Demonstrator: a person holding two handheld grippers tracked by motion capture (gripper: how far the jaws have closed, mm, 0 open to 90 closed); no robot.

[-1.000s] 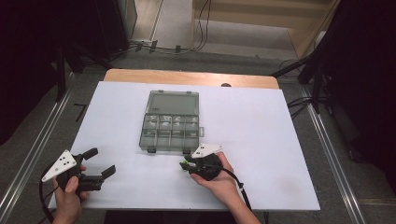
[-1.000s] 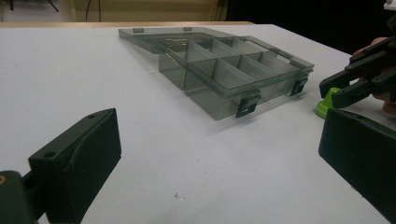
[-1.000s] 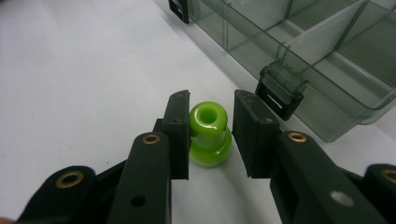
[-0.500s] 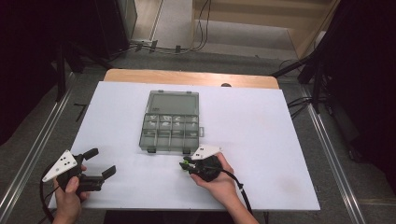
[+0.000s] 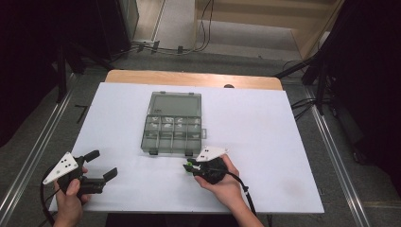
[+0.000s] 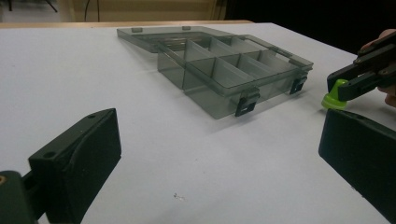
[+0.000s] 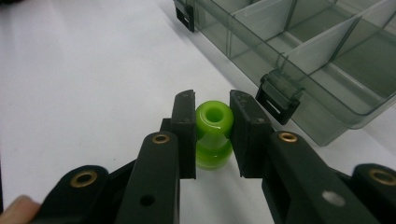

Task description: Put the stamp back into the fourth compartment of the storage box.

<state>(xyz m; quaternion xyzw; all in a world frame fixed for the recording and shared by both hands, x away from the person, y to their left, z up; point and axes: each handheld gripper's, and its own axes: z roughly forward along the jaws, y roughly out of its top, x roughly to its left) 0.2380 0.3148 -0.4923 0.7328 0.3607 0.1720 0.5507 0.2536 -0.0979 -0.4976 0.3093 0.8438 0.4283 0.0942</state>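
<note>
Green plastic sits between the jaws of my right gripper [image 7: 212, 135]: a small spool-shaped piece [image 7: 214, 133] with a hole through its top, standing on the white table [image 5: 283, 142]. My two black pads [image 7: 186, 126] press on its waist from either side, so this gripper is clenched on the green piece; the jaws have just been closing on it. In the left gripper view the same piece [image 6: 335, 95] shows at the right edge, its foot on the table surface, pinched at the tips of the right gripper [image 6: 337, 88].

The piece lies just in front of the near right corner of the smoky grey compartment box [image 5: 172, 125], close beside one of its black latches [image 7: 278, 102] but not touching it. The box stands open in the middle of the table, its lid [image 5: 176, 104] laid flat behind it. Its divided compartments [image 7: 327, 51] look empty where I can see into them.

In the high view, my right gripper [image 5: 191, 166] points left along the near side of the box. My left gripper [image 5: 101, 164] rests near the front left corner of the table, well apart from the box and the green piece. Its jaws are released, spread wide, with only bare table between them.
</note>
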